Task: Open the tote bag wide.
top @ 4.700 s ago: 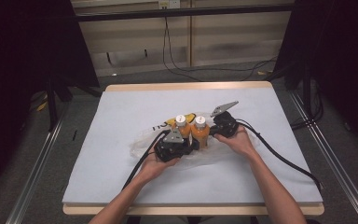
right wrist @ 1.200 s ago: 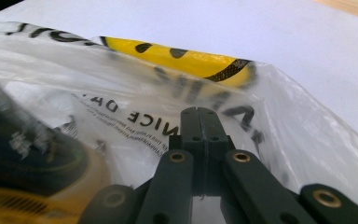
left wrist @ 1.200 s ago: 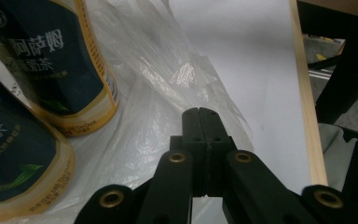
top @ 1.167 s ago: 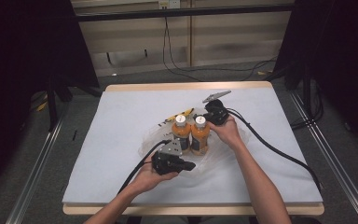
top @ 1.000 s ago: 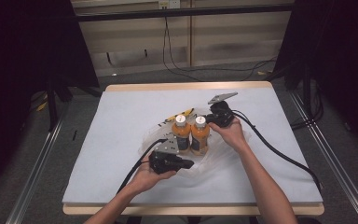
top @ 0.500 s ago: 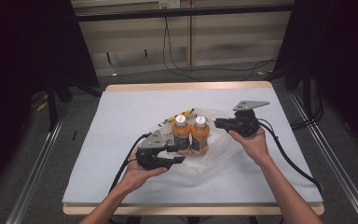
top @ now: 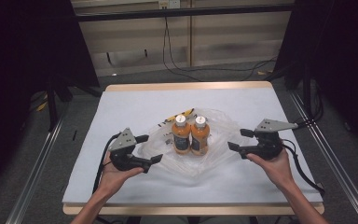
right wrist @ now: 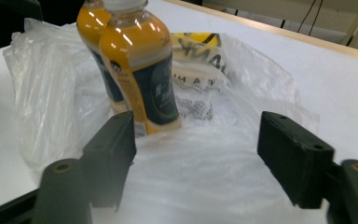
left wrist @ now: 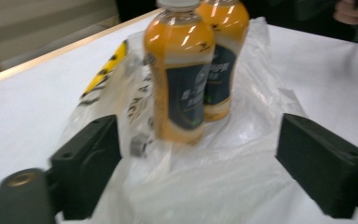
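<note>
Two orange juice bottles stand upright and touching at the middle of the high view, the left bottle [top: 181, 135] and the right bottle [top: 199, 134], both capped. They rest on a clear plastic bag [top: 214, 156] that lies flattened and spread around their bases on the white worktop [top: 121, 102]; a yellow printed patch of the bag shows just behind them.

The left gripper [top: 145, 150] sits at the lower left of centre, the right gripper [top: 237, 139] at the right, each a little way off from the bag's outer edge and pointed inward at the bottles. Both pairs of fingers have just been opening and now stand apart with nothing clamped between them. In the left gripper view the wide-set fingers [left wrist: 88, 163] frame crumpled plastic and the bottles beyond, without pressing on either; the right gripper view shows the same from the other side, its fingers [right wrist: 109, 154] clear of the film.

Judging from this, the bag has been let go and the bottles stand free on top of it, not enclosed. If the work is unpacking, lifting the bottles off the plastic and clearing the bag away seem left to do; if packing, the bag's sides have yet to be drawn up around them.
</note>
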